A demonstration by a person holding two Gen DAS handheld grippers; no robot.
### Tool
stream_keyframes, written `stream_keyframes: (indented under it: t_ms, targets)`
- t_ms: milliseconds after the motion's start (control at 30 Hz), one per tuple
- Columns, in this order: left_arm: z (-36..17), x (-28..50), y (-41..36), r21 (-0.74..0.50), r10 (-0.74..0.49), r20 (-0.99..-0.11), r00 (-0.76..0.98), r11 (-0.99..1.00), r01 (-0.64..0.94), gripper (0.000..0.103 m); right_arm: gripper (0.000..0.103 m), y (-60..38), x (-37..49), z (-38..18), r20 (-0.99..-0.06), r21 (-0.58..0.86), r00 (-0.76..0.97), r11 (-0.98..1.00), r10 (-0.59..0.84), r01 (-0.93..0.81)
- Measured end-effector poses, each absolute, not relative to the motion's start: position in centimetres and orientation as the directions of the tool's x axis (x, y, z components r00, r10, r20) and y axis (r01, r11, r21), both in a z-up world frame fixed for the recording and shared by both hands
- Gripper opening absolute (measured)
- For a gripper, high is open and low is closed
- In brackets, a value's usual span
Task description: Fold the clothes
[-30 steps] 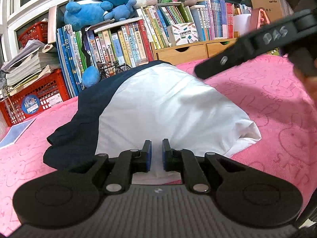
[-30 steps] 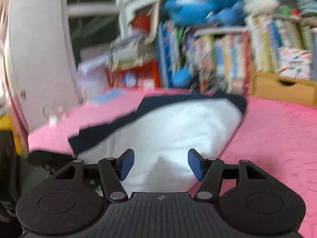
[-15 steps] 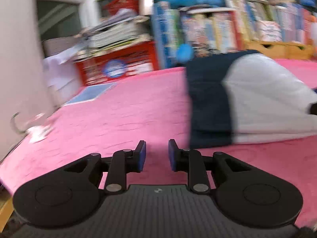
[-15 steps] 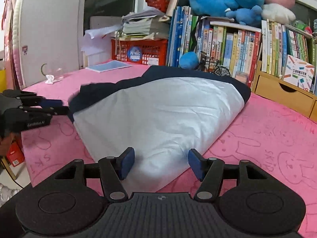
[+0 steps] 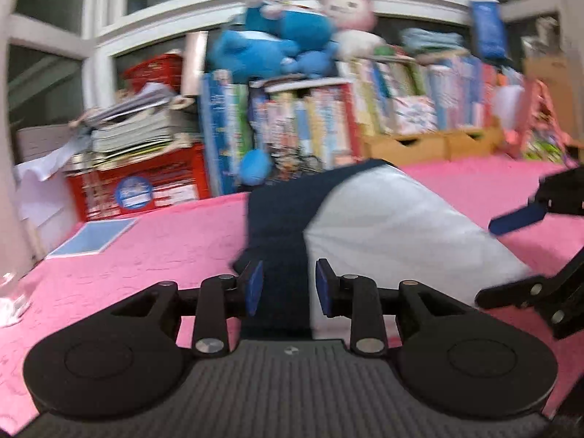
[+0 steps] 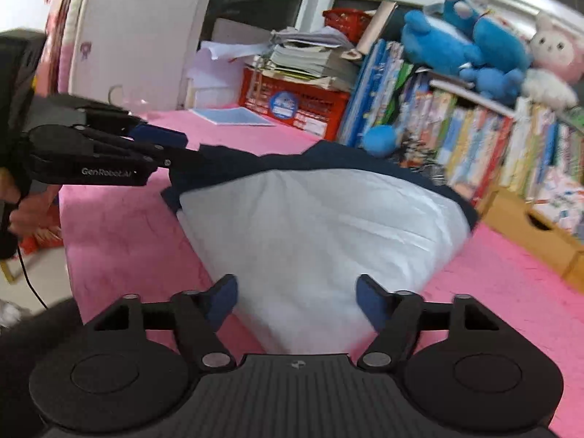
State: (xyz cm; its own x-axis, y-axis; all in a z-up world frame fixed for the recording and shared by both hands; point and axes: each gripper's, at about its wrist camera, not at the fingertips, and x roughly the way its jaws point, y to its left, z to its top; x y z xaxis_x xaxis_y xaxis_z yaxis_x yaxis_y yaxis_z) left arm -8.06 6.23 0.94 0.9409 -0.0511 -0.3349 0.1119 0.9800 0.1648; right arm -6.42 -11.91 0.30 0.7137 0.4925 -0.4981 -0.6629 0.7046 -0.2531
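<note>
Clothing here is one navy-and-white fabric garment [image 6: 321, 233], lying partly folded mid-frame on the pink textured cloth surface [image 6: 120, 233].

In the right wrist view, the left gripper [image 6: 160, 146] reaches in from the left edge toward the garment's navy corner; whether it touches the cloth cannot be told. At lower centre the right gripper [image 6: 297, 299] has its blue-padded fingers spreading over the white near edge, with cloth between them but not pinched. In the left wrist view, the left gripper's fingers are also opening, a modest gap astride the navy band, gripping nothing.

Judging by this, one fold is laid and both tools are lining up for the next; each needs to close on an edge.

Motion blur softens the bookshelf [image 5: 383, 109], and the garment's near hem is hidden behind the gripper bodies.
</note>
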Motion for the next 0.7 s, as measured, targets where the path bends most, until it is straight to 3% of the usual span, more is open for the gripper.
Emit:
stream_keyframes:
  t_ms: [133,233,300,367,433,533,600,667,700]
  targets:
    - [0.2,-9.0,5.3,0.223,-0.111,-0.344,0.932,0.955,0.196,0.030,0.074,-13.2,-7.9,-0.9,-0.512,-0.289,0.752,0.741,0.416,-0.607]
    - [0.0,-10.1,3.4,0.310,-0.186,-0.351,0.918,0.902,0.302,0.034,0.073,-14.2,-7.5,-1.2,-0.517,-0.210,0.752,0.791,0.409,-0.575]
    - [-0.4,-10.7,1.7,0.400,-0.223,-0.360,0.906,0.840,0.366,0.037,0.064,-14.7,-6.8,-1.2,-0.515,-0.154,0.756,0.823,0.405,-0.546]
    - [-1.0,-11.2,-0.1,0.498,-0.257,-0.365,0.895,0.758,0.421,0.040,0.042,-15.2,-5.7,-0.7,-0.521,-0.053,0.728,0.835,0.444,-0.548]
    - [-1.7,-11.2,-1.4,0.565,-0.291,-0.378,0.879,0.680,0.468,0.042,0.036,-15.7,-5.0,0.0,-0.522,0.033,0.705,0.837,0.481,-0.546]
    - [-2.8,-10.6,-3.1,0.653,-0.309,-0.352,0.883,0.596,0.468,0.048,0.036,-16.3,-4.5,1.2,-0.505,0.093,0.694,0.832,0.513,-0.547]
    - [-3.1,-10.0,-3.8,0.696,-0.306,-0.315,0.898,0.569,0.438,0.056,0.036,-17.0,-4.0,1.7,-0.497,0.144,0.683,0.828,0.534,-0.543]
    - [-3.1,-9.1,-4.4,0.720,-0.292,-0.290,0.911,0.561,0.409,0.071,0.036,-17.7,-3.4,2.1,-0.492,0.210,0.666,0.819,0.561,-0.534]
    - [-3.2,-8.6,-4.6,0.733,-0.281,-0.280,0.918,0.555,0.393,0.071,0.036,-18.0,-3.1,2.3,-0.490,0.246,0.655,0.812,0.576,-0.530]
